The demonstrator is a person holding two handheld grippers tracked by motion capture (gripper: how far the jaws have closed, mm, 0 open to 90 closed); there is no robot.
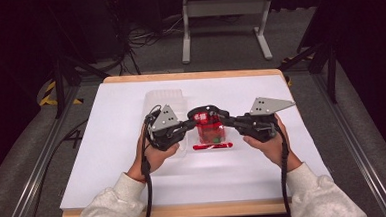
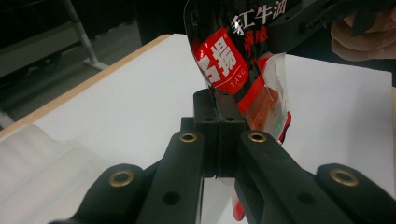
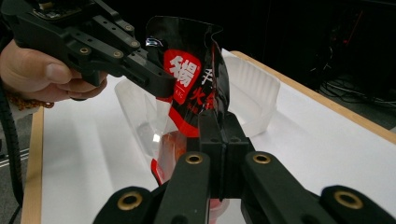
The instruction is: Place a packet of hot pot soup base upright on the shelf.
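Note:
A red and black food pouch (image 1: pixel 210 125) with white lettering stands upright over the middle of the white table, held from both sides. My left gripper (image 1: pixel 195 120) is shut on its left edge, and my right gripper (image 1: pixel 225 118) is shut on its right edge. In the left gripper view the closed jaws pinch the pouch (image 2: pixel 223 60) low on its side, with the right gripper (image 2: pixel 299 21) on the far edge. In the right gripper view the pouch (image 3: pixel 191 79) rises above my closed jaws, and the left gripper (image 3: pixel 156 79) clamps its other side. Its clear lower part shows red contents.
A clear plastic tray (image 1: pixel 165 97) lies just left of the pouch, and its wall (image 3: pixel 254 91) stands behind the pouch. A thin red strip (image 1: pixel 212 146) lies on the white sheet (image 1: pixel 135 181) in front of the pouch. Wooden table edges border the sheet.

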